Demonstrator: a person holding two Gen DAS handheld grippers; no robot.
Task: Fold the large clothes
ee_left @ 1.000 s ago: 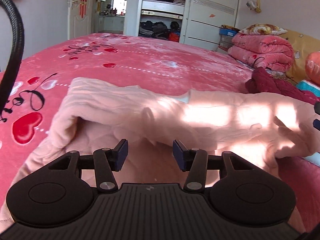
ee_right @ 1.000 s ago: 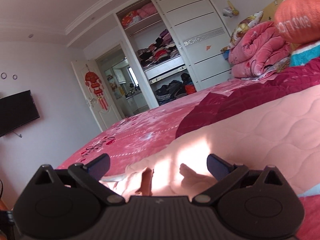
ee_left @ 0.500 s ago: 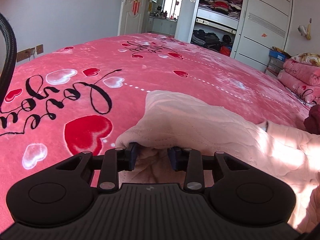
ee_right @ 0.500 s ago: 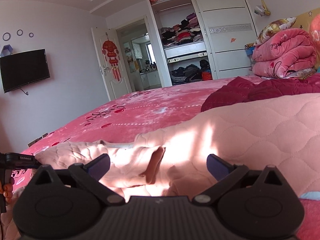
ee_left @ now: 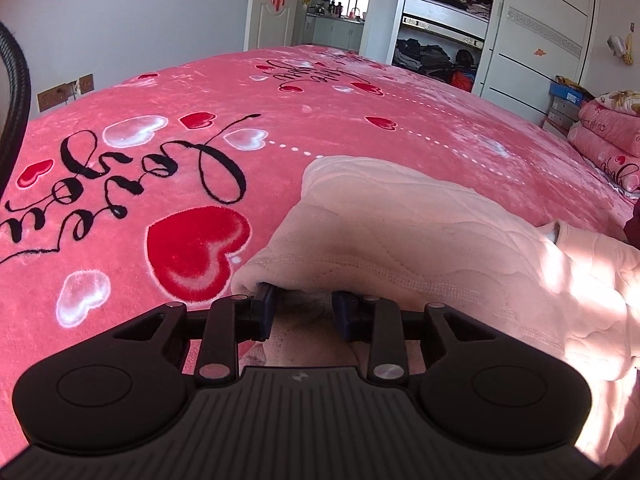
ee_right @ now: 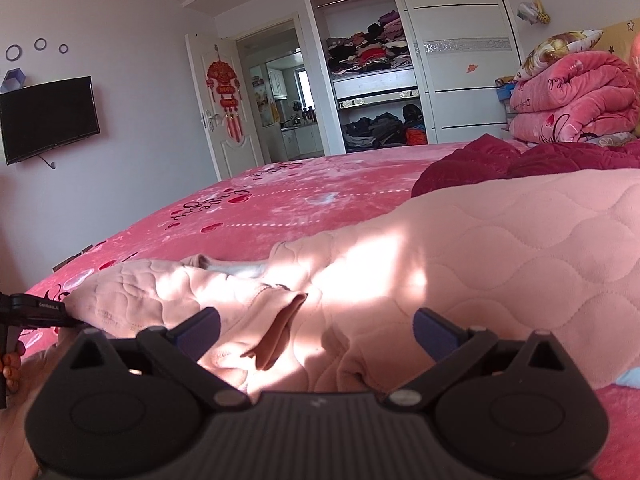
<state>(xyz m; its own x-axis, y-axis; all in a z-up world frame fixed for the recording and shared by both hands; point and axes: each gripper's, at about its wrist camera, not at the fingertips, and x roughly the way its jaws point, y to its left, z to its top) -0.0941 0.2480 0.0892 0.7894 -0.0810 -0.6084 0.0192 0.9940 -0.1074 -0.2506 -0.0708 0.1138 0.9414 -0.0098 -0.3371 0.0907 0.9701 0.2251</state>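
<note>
A pale pink quilted garment (ee_left: 400, 220) lies spread on the pink heart-print bedcover (ee_left: 200, 140). My left gripper (ee_left: 304, 308) is at the garment's left corner. Its jaws stand narrow, the hem drapes over both fingertips, and bunched cloth sits between the pads. In the right wrist view the same garment (ee_right: 480, 248) stretches across the bed, with the left gripper (ee_right: 68, 320) at its far left end and a hand (ee_right: 10, 364) behind it. My right gripper (ee_right: 318, 332) hovers low over the garment's crumpled middle. Its jaws are wide and the pads press on nothing.
A dark maroon garment (ee_right: 500, 164) lies bunched beyond the pink one. Folded pink blankets (ee_right: 572, 96) are stacked at the far right. An open wardrobe (ee_right: 368, 60) and a door stand behind the bed. A black cable (ee_left: 16, 92) curves along the left edge.
My left gripper slid left along the garment to its corner, and its jaws narrowed onto the hem. My right gripper rolled to level and sank a little, still wide.
</note>
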